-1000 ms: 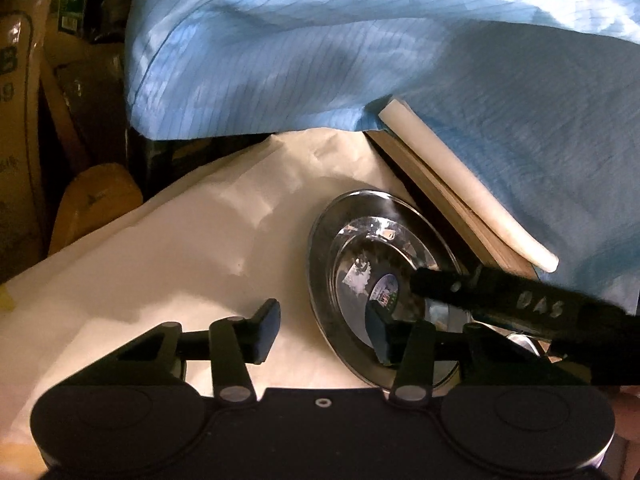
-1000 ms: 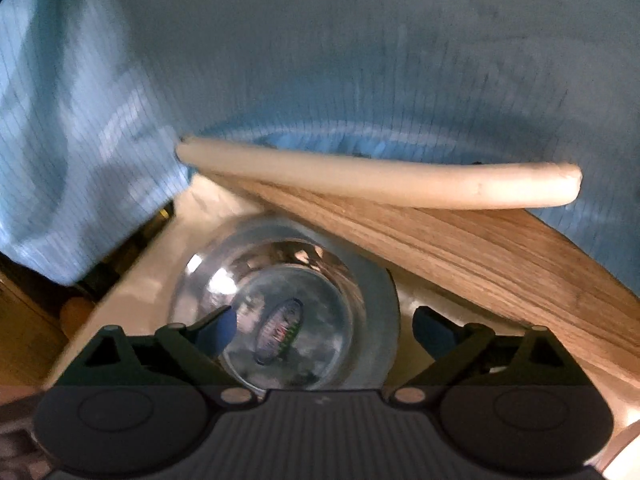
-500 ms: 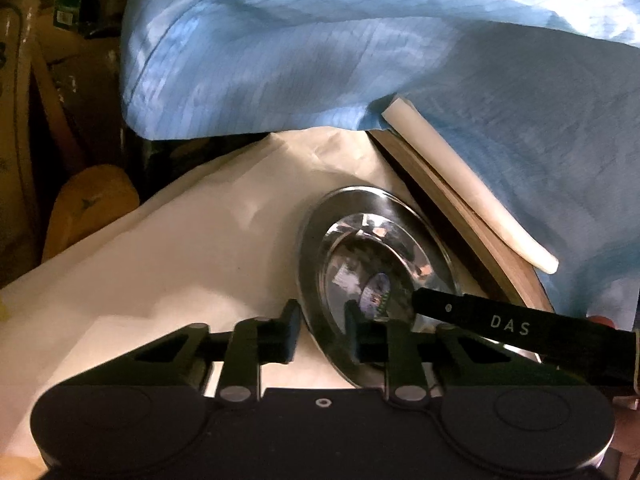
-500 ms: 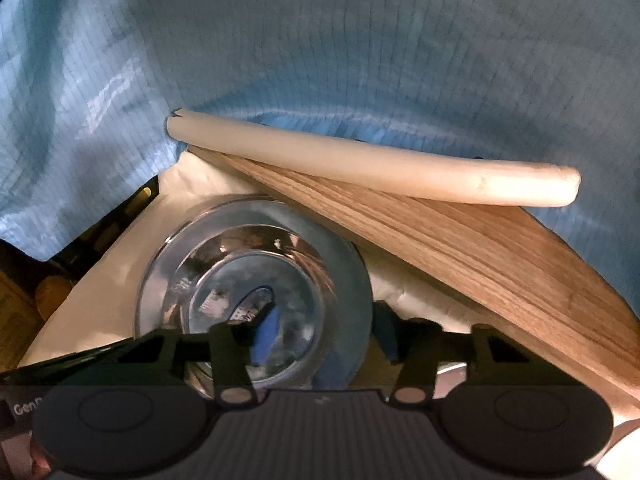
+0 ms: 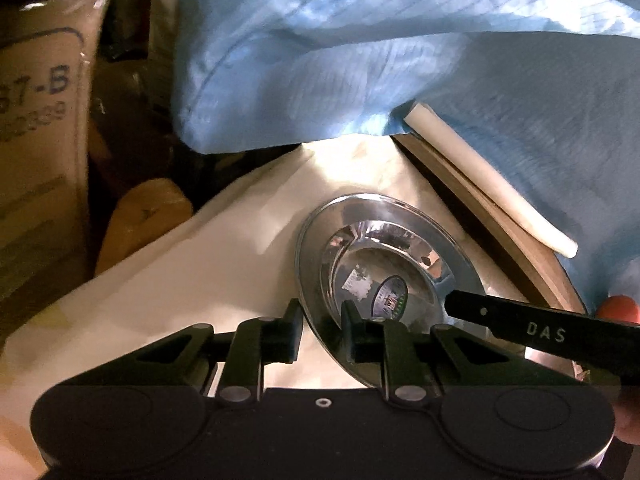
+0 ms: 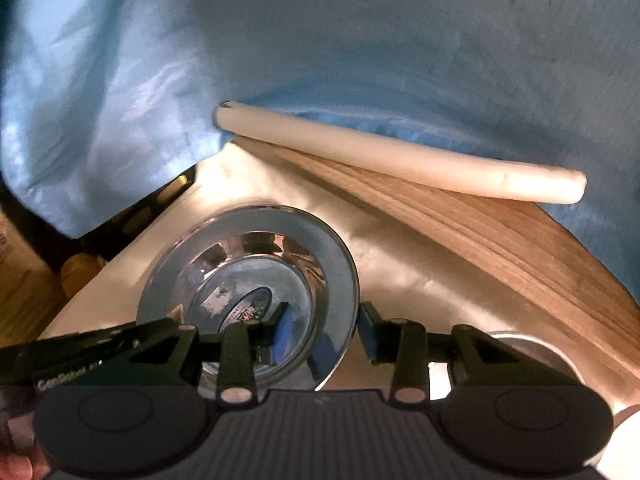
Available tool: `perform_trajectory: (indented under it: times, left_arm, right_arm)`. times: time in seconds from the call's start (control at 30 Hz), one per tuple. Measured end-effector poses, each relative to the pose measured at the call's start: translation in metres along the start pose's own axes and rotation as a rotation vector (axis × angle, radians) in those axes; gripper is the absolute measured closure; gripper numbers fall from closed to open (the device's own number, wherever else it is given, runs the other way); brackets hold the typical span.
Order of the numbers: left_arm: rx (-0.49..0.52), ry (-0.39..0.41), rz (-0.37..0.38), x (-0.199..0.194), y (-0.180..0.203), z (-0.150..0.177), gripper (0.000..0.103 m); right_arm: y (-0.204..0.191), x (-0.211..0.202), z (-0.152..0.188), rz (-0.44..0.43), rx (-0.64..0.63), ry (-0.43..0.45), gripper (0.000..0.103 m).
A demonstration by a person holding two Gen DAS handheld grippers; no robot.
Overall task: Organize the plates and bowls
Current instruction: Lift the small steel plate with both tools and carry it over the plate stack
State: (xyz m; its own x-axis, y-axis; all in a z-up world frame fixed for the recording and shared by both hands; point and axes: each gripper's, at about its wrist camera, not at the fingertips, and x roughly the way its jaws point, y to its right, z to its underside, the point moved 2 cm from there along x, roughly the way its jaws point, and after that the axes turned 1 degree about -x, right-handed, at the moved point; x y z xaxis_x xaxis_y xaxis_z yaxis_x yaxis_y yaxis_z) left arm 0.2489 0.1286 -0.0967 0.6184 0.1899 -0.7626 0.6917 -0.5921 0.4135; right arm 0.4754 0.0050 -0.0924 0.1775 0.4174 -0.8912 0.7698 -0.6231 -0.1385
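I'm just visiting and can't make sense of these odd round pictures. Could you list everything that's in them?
Shiny steel bowl with a wide flat rim: one, silver, on the white sheet, sticker inside.
White paper sheet: one, covering the table.
Second steel dish: one, silver, mostly hidden behind the right tool.
Wooden board: one, brown, behind the bowl.
White foam tube: one, along the board's far edge.
Blue striped cloth: one, draped at the back.
Cardboard box with printed letters: one, tan, far left.
Left tool: black, closed on the bowl's near rim.
Right tool: black, blue pads, either side of the bowl's right rim.
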Motion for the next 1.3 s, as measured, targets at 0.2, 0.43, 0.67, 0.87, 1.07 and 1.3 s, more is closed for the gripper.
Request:
perform_trajectory:
  times: [0.2, 0.43, 0.67, 0.87, 1.07, 1.3]
  left_arm:
    - [0.016, 0.002, 0.005, -0.012, -0.007, 0.008, 0.081]
    - [0.039, 0.012, 0.008, -0.030, -0.016, 0.025, 0.081]
    - [0.064, 0.049, 0.013, -0.053, -0.015, 0.037, 0.079]
    - [0.085, 0.059, 0.019, -0.069, -0.009, 0.049, 0.080]
    - [0.108, 0.074, 0.037, -0.083, -0.003, 0.061, 0.080]
    - [0.173, 0.078, 0.082, -0.095, 0.014, 0.073, 0.080]
  right_arm:
    - [-0.011, -0.018, 0.016, 0.013, -0.050, 0.023, 0.066]
    - [-0.027, -0.034, 0.038, 0.011, -0.079, 0.041, 0.069]
    - [-0.037, -0.058, 0.062, 0.014, -0.098, 0.088, 0.069]
    - [-0.045, -0.079, 0.082, 0.013, -0.093, 0.120, 0.069]
    - [-0.050, -0.098, 0.100, 0.026, -0.089, 0.156, 0.069]
    - [-0.042, -0.125, 0.120, 0.053, -0.056, 0.199, 0.068]
